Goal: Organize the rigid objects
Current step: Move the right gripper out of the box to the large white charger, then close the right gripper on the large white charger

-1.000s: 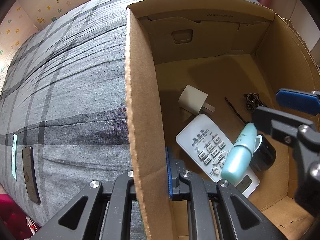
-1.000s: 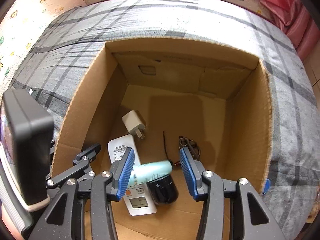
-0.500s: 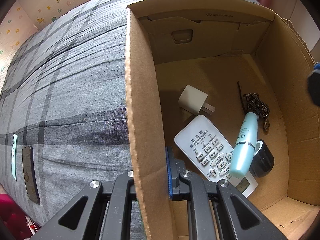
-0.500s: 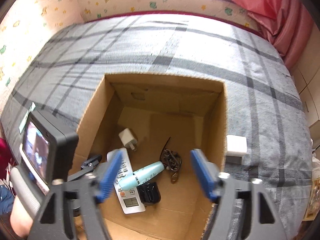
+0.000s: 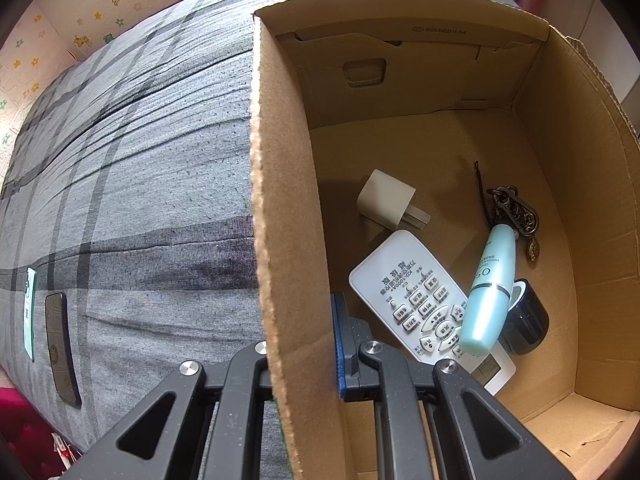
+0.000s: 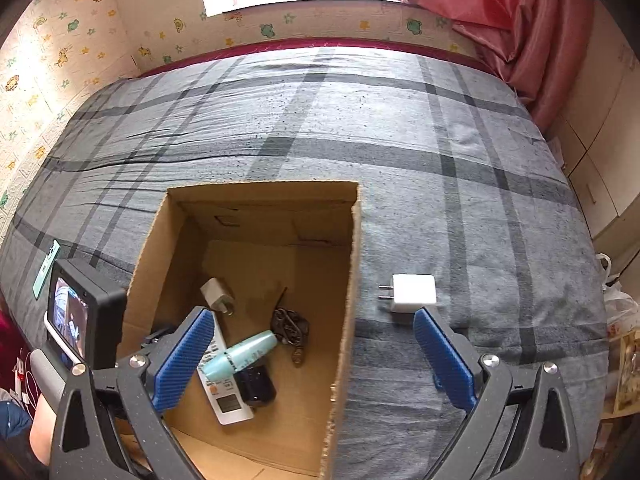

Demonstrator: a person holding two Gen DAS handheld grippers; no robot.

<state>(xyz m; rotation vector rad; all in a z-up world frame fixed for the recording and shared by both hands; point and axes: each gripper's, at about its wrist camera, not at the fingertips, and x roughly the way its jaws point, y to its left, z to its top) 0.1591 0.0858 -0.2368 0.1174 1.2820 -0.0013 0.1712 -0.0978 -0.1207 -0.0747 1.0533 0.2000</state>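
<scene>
You are looking into a plain corrugated cardboard box point(image 5: 560, 208) sitting on a bed point(image 6: 360, 128) covered in grey plaid fabric. Printed on the box's far inner flap is a size code reading roughly "W29.5x22x11.5". Your left hand-held gripper point(image 5: 304, 344) is clenching the box's left wall, its ribbed blue pad pressing the inner face.

Inside, a white rectangular remote control point(image 5: 416, 292) is lying face up, its rubber buttons labelled in Chinese characters with a model line that looks like "KD-1000A". Across its lower end a smooth, pale teal plastic tube point(image 5: 490, 292) is resting, lettered "O S" with small print too fine to read. At the tube's 4 o'clock a glossy dark round jar point(image 5: 524, 324) is lying on its side. At the tube's 12 o'clock a dark, ornate metal keychain point(image 5: 516, 212) is trailing a thin beaded cord. A white cube-shaped charger point(image 5: 386, 198) with two flat prongs is sitting at the remote's 12 o'clock.

Your right hand-held gripper point(image 6: 316, 360) is hovering over the box's right wall, its jaws opening wide with nothing between them. Outside the box, at its 3 o'clock, a second white plug adapter point(image 6: 412, 294) with round pins is lying on the bedcover.
</scene>
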